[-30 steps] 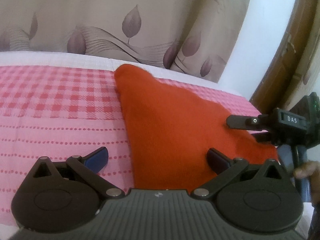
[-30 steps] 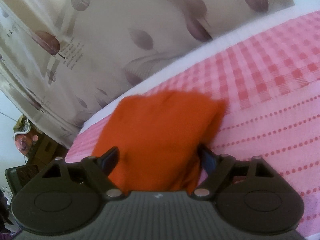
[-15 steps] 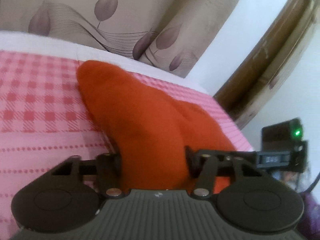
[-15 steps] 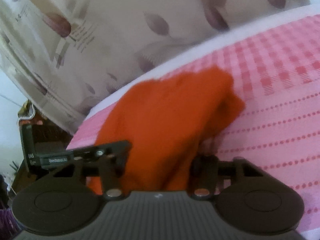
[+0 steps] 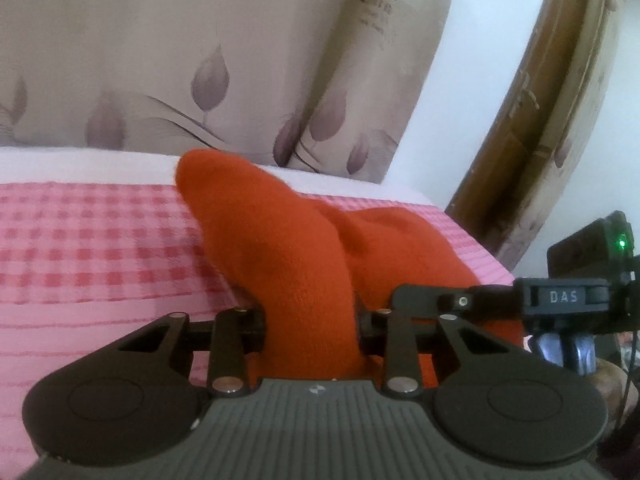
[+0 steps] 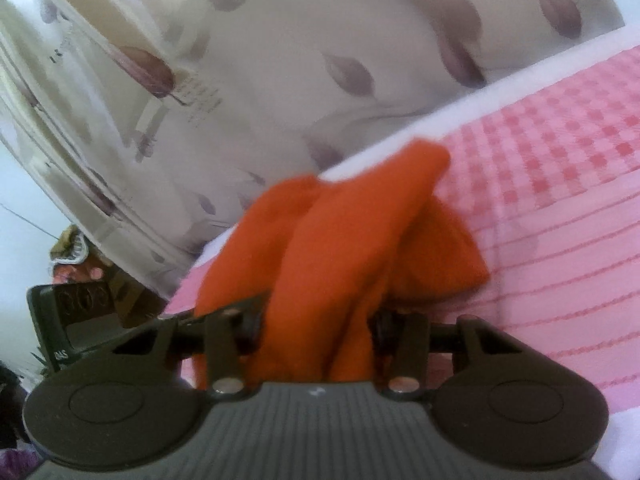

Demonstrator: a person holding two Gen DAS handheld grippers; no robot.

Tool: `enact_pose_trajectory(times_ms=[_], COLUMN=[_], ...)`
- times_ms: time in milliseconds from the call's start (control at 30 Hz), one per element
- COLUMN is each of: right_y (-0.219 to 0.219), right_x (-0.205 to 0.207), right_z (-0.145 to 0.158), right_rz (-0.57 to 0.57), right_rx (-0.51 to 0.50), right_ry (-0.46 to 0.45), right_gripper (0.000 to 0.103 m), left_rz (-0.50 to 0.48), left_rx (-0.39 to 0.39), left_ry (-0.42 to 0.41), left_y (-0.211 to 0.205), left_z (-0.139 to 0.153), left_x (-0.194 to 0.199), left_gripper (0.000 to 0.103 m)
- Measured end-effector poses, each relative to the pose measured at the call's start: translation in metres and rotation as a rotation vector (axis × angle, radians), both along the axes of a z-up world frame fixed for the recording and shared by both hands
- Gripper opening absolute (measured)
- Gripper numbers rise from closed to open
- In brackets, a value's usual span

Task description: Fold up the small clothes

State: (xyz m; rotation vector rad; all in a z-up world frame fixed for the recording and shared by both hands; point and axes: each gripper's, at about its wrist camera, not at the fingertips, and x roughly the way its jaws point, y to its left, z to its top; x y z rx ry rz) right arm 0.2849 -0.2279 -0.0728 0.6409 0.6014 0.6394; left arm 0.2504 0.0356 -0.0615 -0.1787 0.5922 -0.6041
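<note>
1. The orange garment (image 5: 296,240) lies on the pink checked bed cover (image 5: 88,248), near its far edge below the curtain (image 5: 180,60); its long axis runs away from both tools toward that far edge, and the near end is bunched up off the cover
2. Both hands are at that near end, side by side; neither is clearly nearer the far tip
3. The left gripper (image 5: 310,324) has just been closing, and its jaws now pinch a thick fold of the cloth
4. The right gripper (image 6: 316,328), seen beside the left one at the cover's right edge (image 5: 560,300), has likewise been closing and clamps a bunched ridge of the same garment (image 6: 340,240)
</note>
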Motion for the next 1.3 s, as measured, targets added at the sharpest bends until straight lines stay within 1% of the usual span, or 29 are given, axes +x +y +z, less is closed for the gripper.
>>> enact_pose_trajectory(times_ms=[133, 367, 567, 767, 933, 1167, 1300], right_y=[0.018, 0.051, 0.076, 0.097, 0.109, 0.123, 0.129], right_x=[-0.013, -0.047, -0.07, -0.088, -0.102, -0.114, -0.118], right_z=[0.01, 0.024, 0.032, 0.032, 0.03, 0.029, 0.025], right_rz=[0.016, 0.057, 0.091, 0.111, 0.118, 0.122, 0.127], right_rx=[0.023, 0.065, 0.078, 0.091, 0.086, 0.073, 0.066], right_ry=[-0.018, -0.036, -0.044, -0.04, -0.036, -0.026, -0.015], right_gripper=[0.046, 0.046, 0.046, 0.046, 0.046, 0.046, 0.046], left_rz=[0.038, 0.094, 0.131, 0.16, 0.173, 0.189, 0.196], left_rx=[0.009, 0.065, 0.1, 0.112, 0.127, 0.144, 0.149], left_ry=[-0.009, -0.039, -0.058, -0.066, -0.079, -0.085, -0.08], left_y=[0.019, 0.044, 0.064, 0.08, 0.085, 0.093, 0.098], left_z=[0.014, 0.037, 0.048, 0.053, 0.053, 0.046, 0.04], left_x=[-0.02, -0.065, -0.097, -0.118, -0.131, -0.146, -0.148], left_gripper=[0.033, 0.033, 0.033, 0.033, 0.033, 0.033, 0.033])
